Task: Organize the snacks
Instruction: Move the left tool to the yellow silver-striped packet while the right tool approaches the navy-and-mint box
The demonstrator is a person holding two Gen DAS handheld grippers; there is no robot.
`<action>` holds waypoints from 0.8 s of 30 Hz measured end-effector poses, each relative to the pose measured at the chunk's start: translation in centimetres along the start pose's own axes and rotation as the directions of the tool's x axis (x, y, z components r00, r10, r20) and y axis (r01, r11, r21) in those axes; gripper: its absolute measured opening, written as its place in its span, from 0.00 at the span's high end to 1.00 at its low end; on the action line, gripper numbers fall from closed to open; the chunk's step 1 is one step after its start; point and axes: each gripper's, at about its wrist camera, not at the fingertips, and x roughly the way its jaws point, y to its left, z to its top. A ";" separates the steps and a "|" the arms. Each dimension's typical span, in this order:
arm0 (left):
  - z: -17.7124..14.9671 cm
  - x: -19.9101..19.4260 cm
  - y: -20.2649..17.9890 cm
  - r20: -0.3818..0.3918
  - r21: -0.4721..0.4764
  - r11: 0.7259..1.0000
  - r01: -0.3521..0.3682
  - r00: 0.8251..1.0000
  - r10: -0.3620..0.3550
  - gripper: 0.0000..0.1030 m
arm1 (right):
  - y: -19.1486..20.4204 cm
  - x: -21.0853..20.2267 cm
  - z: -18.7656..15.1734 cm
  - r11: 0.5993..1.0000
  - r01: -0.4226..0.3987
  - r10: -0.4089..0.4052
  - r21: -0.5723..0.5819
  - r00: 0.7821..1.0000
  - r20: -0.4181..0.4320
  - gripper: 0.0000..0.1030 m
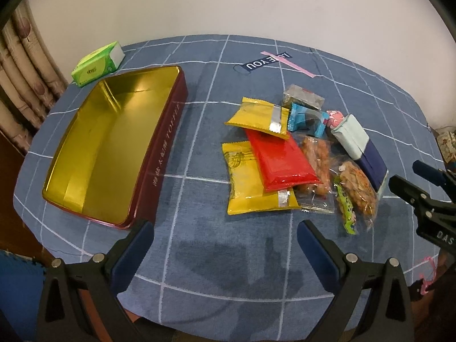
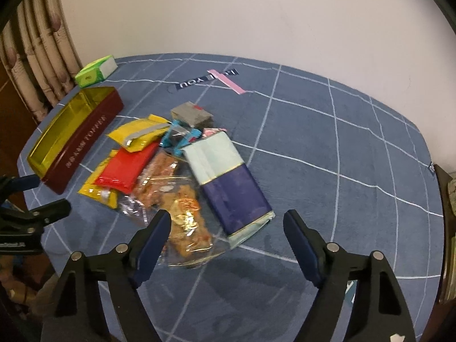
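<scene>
An open dark-red tin [image 1: 159, 154] [image 2: 82, 148] with a gold inside lies empty at the table's left. A heap of snacks lies to its right: two yellow packets [image 1: 256, 118], a red packet [image 1: 280, 161] [image 2: 126, 169], clear bags of orange snacks [image 1: 357, 186] [image 2: 188, 216] and a pale-blue-and-navy pack [image 1: 360, 145] [image 2: 228, 182]. My left gripper [image 1: 225, 238] hangs open over bare cloth between tin and heap. My right gripper [image 2: 228, 222] stands open above the near end of the navy pack and the clear bag, with nothing pressed between its pads.
A green tissue pack [image 1: 97, 67] [image 2: 95, 74] sits behind the tin. The blue checked tablecloth [image 1: 216, 259] bears a printed label and pink strip [image 1: 287, 62]. Curtains hang at the left, a white wall stands behind. The right gripper's fingers [image 1: 419, 193] show at the left view's right edge.
</scene>
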 end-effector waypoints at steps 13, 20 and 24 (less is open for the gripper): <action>0.6 2.0 -0.3 -0.026 -0.001 1.000 -0.003 1.000 0.003 0.01 | -1.2 4.3 1.8 0.999 -0.014 0.011 -0.039 0.998 -0.058 0.26; 1.1 2.5 -0.7 -0.027 -0.009 1.000 0.012 1.000 -0.012 0.01 | -1.0 6.1 2.5 0.997 -0.038 0.032 -0.060 0.996 -0.087 0.28; 1.5 3.1 -1.2 -0.028 0.002 1.000 0.011 1.000 -0.011 0.01 | -1.0 6.6 2.7 0.997 -0.055 0.049 -0.062 0.995 -0.091 0.28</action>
